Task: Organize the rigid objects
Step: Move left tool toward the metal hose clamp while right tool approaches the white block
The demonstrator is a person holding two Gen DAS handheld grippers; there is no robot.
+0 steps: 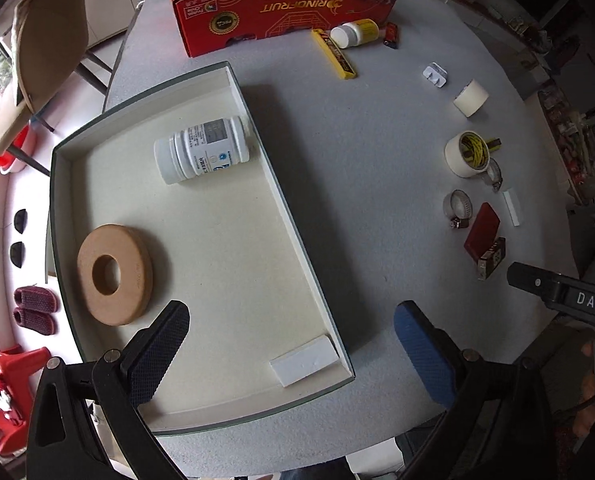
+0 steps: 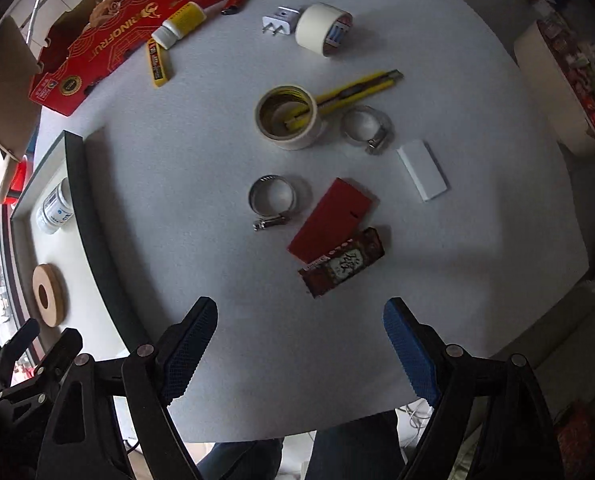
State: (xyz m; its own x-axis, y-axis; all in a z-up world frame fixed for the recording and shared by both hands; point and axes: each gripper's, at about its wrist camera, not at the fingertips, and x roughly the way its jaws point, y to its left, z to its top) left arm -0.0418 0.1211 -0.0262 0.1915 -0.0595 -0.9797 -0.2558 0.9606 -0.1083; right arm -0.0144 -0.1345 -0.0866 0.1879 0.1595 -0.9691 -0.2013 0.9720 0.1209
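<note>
A: Both tools first?

B: The left gripper (image 1: 293, 350) hangs over the tray (image 1: 311, 268) with its jaws spread wide and nothing between them. The right gripper (image 2: 301, 346) is also spread and empty, above bare table (image 2: 201, 184).

A: What's in the tray?

B: 3 things: 1 flat white block (image 1: 303, 365) in the near corner, 1 tan disc (image 1: 115, 274) with a round hole, and 1 white bottle (image 1: 201, 150) on its side, long axis across the tray, cap toward the left in the left wrist view.

A: And on the table?

B: Near to far: 1 dark printed packet (image 2: 343, 262), 1 red card box (image 2: 331, 220), 2 metal hose clamps (image 2: 273, 198) (image 2: 367, 124), 1 white bar (image 2: 423, 170), 2 rolls of cream tape (image 2: 289, 116) (image 2: 323, 28), 1 yellow utility knife (image 2: 357, 90) with one end inside the nearer roll, 1 plug adapter (image 2: 279, 20).
</note>
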